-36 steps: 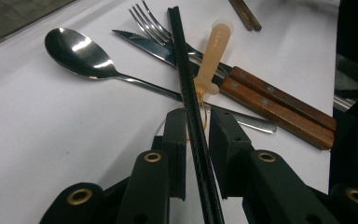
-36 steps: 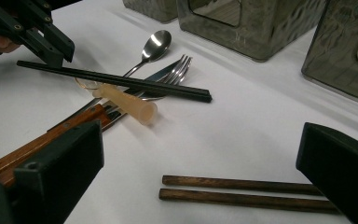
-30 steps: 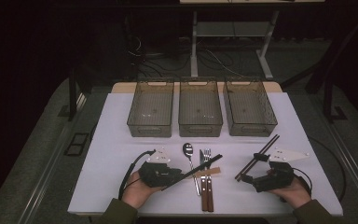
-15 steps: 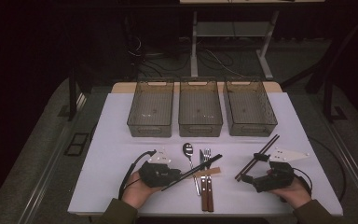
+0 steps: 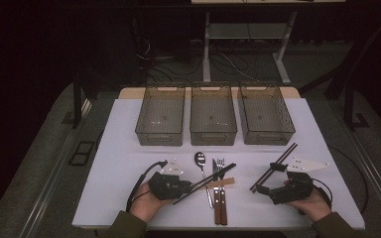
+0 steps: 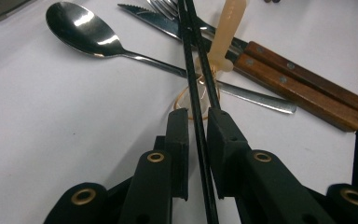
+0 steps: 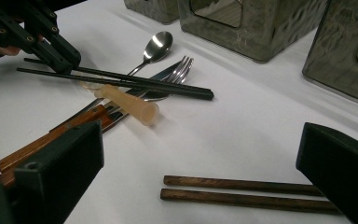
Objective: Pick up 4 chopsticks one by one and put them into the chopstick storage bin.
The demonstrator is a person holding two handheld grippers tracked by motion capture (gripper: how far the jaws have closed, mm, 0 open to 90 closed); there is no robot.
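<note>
Tabletop (image 5: pixel 129 148) viewed from above, facing forward; both tongs-mounted views sit low and close. Black chopsticks (image 6: pixel 196 98) are shared by all three.

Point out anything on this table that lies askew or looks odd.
The black chopsticks, gripped by the left gripper, lie slantwise across the spoon, knife and fork. A pale tube and a rubber band sit among the cutlery. The brown chopsticks lie neatly.

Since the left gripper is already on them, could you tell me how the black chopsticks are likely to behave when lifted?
The black chopsticks look thin, straight and rigid, so they probably stay stiff and feel light. Gripped near one end by the left gripper, their long free length may sag or pivot. Their smooth glossy surface suggests one stick could slip against the other.
</note>
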